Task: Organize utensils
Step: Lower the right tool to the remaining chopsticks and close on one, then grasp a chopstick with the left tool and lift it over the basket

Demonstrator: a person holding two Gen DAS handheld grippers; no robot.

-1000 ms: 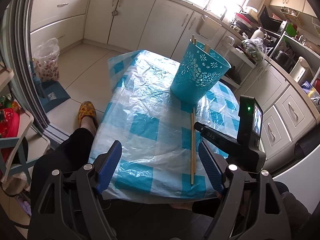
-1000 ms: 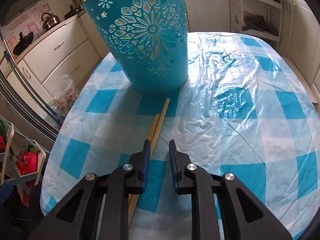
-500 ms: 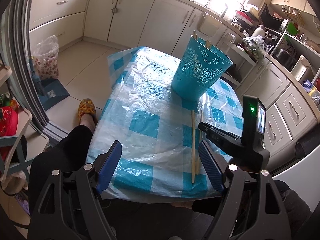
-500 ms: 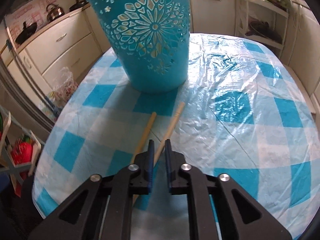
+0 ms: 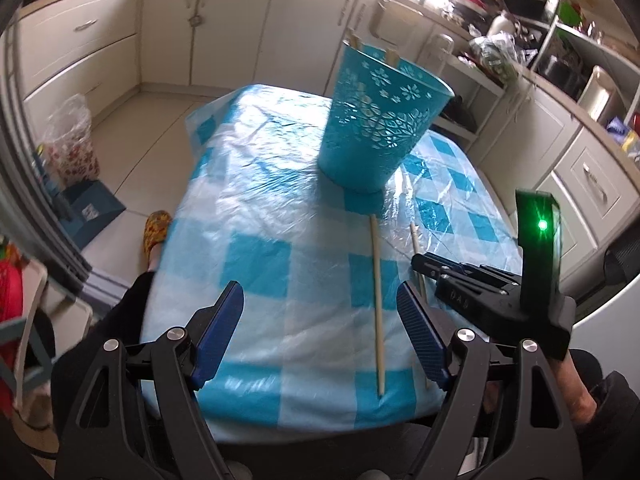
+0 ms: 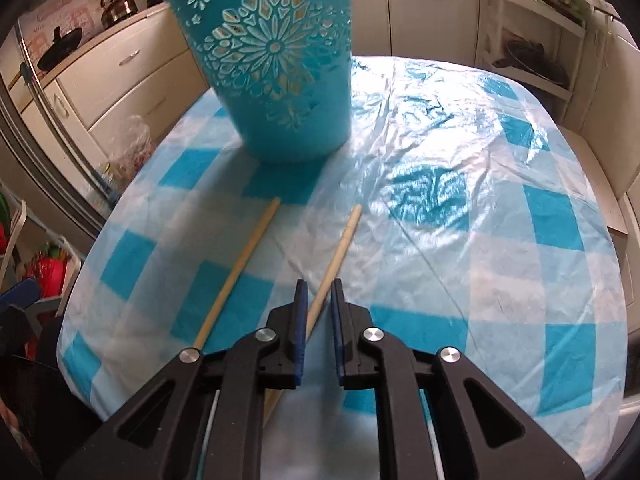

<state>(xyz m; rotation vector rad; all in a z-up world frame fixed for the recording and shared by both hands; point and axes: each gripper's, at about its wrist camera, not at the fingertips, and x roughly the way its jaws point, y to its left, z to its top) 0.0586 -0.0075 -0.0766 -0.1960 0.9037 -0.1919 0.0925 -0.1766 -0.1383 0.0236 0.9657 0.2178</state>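
Observation:
A teal cut-out holder stands on the blue-checked table, with stick tips poking above its far rim. Two wooden chopsticks lie in front of it. My right gripper is shut on the right chopstick, which is angled away from the other. The left chopstick lies flat on the table. My left gripper is open and empty above the table's near edge, left of the loose chopstick.
Cream kitchen cabinets surround the table. A shelf rack stands behind it on the right. A plastic bag and a blue box sit on the floor at left. A person's leg and slipper are beside the table.
My right gripper has closed on the right chopstick and swung it away from the left one. The left gripper has shifted slightly nearer the holder and stays open.

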